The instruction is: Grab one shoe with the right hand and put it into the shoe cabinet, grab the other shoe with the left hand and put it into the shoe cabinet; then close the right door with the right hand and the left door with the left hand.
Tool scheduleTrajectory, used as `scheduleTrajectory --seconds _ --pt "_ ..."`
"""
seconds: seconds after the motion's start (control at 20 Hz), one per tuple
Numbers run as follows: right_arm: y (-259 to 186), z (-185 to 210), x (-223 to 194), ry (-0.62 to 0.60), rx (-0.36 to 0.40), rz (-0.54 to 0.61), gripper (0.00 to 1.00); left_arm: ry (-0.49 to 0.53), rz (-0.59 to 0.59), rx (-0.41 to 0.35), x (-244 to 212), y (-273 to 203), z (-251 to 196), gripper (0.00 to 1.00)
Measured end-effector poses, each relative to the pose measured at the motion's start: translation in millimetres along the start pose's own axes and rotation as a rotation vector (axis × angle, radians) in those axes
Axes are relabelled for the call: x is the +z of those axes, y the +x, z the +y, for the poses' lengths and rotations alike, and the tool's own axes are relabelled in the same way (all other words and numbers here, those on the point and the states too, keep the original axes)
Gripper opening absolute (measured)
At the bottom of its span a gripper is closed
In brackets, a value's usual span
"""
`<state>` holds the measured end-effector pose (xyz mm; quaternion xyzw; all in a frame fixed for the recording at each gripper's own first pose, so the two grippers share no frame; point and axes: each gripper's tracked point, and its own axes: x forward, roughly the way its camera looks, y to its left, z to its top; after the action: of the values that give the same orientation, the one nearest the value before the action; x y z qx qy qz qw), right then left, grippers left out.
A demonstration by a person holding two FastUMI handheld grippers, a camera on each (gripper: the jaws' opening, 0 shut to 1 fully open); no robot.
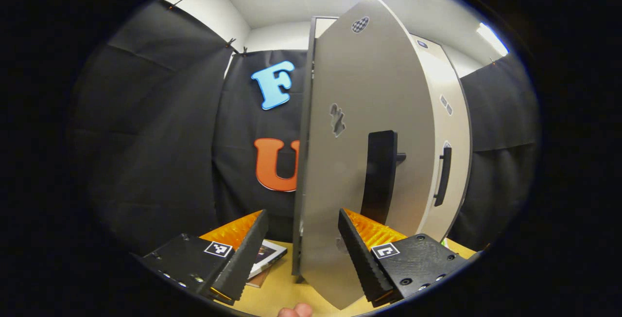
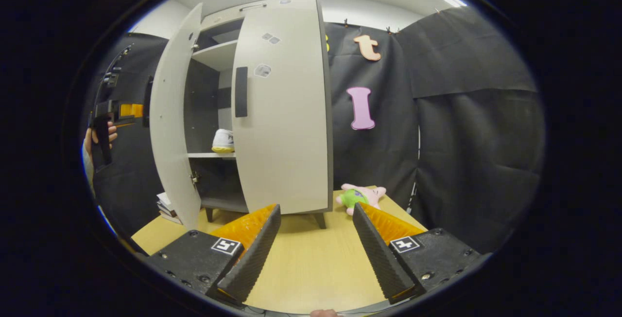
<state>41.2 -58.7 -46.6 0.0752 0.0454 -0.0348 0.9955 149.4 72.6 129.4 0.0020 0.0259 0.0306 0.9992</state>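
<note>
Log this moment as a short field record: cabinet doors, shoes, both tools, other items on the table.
right door: shut
left door: open, swung outward
shoe: one white shoe on the middle shelf; a second cannot be made out
left tool: open, straddling the left door's free edge, handle just beyond
right tool: open, empty, back from the cabinet over the table
other items: plush toy, books

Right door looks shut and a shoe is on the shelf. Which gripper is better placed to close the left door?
Left. Its open fingers straddle the left door edge near the handle. The right gripper hangs back over the table, facing the closed right door, well off the open door. The shoe sits inside.
</note>
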Motion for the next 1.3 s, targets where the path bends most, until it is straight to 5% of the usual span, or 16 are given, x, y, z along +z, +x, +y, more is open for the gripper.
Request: scheduleTrajectory --seconds 0.2,0.45,0.8,1.3 --pt "-2.3 -14.8 -5.1 0.013 -0.035 0.008 0.97 -0.005 0.02 -0.062 -9.3 28.4 -40.7 0.89" --pt "-0.7 -38.5 3.3 0.021 -0.083 -0.02 0.97 0.018 -0.009 -0.018 -9.7 24.3 -36.5 0.89" --pt "-6.4 -40.2 10.3 0.019 -0.091 -0.044 0.97 0.032 0.015 -0.011 -36.7 -40.6 -32.6 0.89" --pt "-25.6 6.3 7.1 -0.013 0.02 -0.056 0.97 -0.01 0.105 -0.075 -120.8 -143.7 -84.6 0.89"
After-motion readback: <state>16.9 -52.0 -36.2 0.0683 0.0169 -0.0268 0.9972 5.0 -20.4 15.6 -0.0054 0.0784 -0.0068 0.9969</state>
